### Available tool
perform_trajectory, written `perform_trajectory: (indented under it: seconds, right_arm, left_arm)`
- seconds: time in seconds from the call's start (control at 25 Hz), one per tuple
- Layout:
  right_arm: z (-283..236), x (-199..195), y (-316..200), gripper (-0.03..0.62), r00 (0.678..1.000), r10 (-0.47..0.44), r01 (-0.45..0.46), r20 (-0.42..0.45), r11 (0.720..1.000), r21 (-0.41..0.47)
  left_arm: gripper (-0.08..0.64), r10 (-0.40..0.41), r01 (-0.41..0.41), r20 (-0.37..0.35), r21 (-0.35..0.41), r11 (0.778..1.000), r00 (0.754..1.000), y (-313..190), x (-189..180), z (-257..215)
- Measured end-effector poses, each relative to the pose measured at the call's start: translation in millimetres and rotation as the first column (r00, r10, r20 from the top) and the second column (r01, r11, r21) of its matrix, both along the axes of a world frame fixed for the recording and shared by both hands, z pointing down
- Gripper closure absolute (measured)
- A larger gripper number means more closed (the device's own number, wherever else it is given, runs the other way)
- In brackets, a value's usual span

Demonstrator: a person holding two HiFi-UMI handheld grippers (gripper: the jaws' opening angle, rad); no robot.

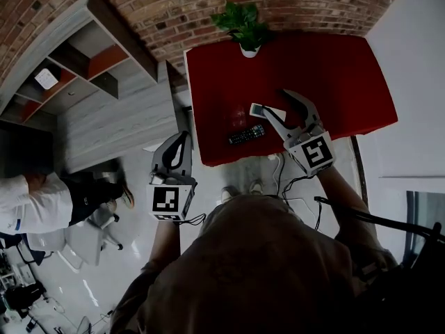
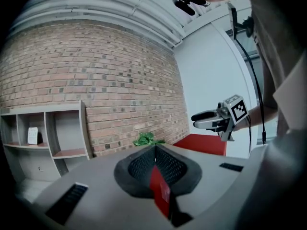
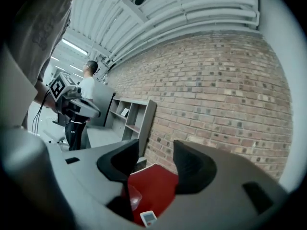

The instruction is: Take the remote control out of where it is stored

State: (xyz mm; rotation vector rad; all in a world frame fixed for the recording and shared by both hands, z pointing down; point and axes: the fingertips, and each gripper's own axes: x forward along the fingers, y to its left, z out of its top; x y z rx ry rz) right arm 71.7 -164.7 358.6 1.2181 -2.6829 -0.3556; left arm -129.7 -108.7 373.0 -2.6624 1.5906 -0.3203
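Red surface (image 1: 348, 82) carries black remote control (image 1: 246, 134) flat nr its front edge, w/ right hand-held gripper (image 1: 274, 103) open & empty nearby; left hand-held gripper (image 1: 182, 138) closed on nothing, off the surface's left side.

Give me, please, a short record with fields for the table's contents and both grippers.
table: red square table, by the brick wall
dark remote: slim black remote control, flat near the table's front edge
light remote: small white remote control, flat, just beyond the black one
plant: green potted plant at the far edge
left gripper: jaws together, empty, off the table
right gripper: jaws apart, nothing between, over the table
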Motion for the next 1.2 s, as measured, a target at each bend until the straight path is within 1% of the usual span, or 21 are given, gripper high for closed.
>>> perform_trajectory:
  seconds: [0.08,0.12,0.24,0.32,0.48,0.76,1.04,1.2]
  right_arm:
    - [-11,0,10,0.362,1.0,0.003,-0.004,0.013,0.999,0.045]
    - [-14,-1,15,0.362,1.0,-0.001,0.0,0.021,0.999,0.05]
    - [-18,-1,26,0.362,0.999,0.0,-0.002,0.051,0.999,0.04]
    - [-17,2,30,0.364,0.998,0.014,-0.015,0.064,0.999,0.03]
    - [-13,2,36,0.364,0.997,0.02,-0.02,0.074,1.0,0.003]
    - [-7,5,43,0.376,0.997,0.037,-0.038,0.074,0.999,0.012]
    - [-8,1,53,0.436,0.996,0.026,-0.026,0.09,1.0,-0.01]
    - [-5,4,55,0.508,0.995,0.038,-0.037,0.09,0.999,-0.016]
  left_arm:
    - [0.551,0.0,0.0,0.006,0.014,1.0,1.0,2,1,-4]
    - [0.551,0.0,0.0,0.011,0.025,1.0,1.0,4,1,-7]
    - [0.551,-0.001,0.0,0.016,0.063,0.998,1.0,8,1,-16]
    - [0.551,-0.001,0.001,0.006,0.078,0.997,1.0,11,2,-21]
    - [0.551,0.006,-0.006,0.0,0.081,0.997,1.0,13,4,-23]
    - [0.551,0.0,-0.002,0.022,0.072,0.997,1.0,20,-1,-16]
    - [0.551,0.001,-0.003,0.016,0.07,0.998,1.0,22,3,-16]
    - [0.551,0.007,-0.008,0.02,0.072,0.997,1.0,22,6,-15]
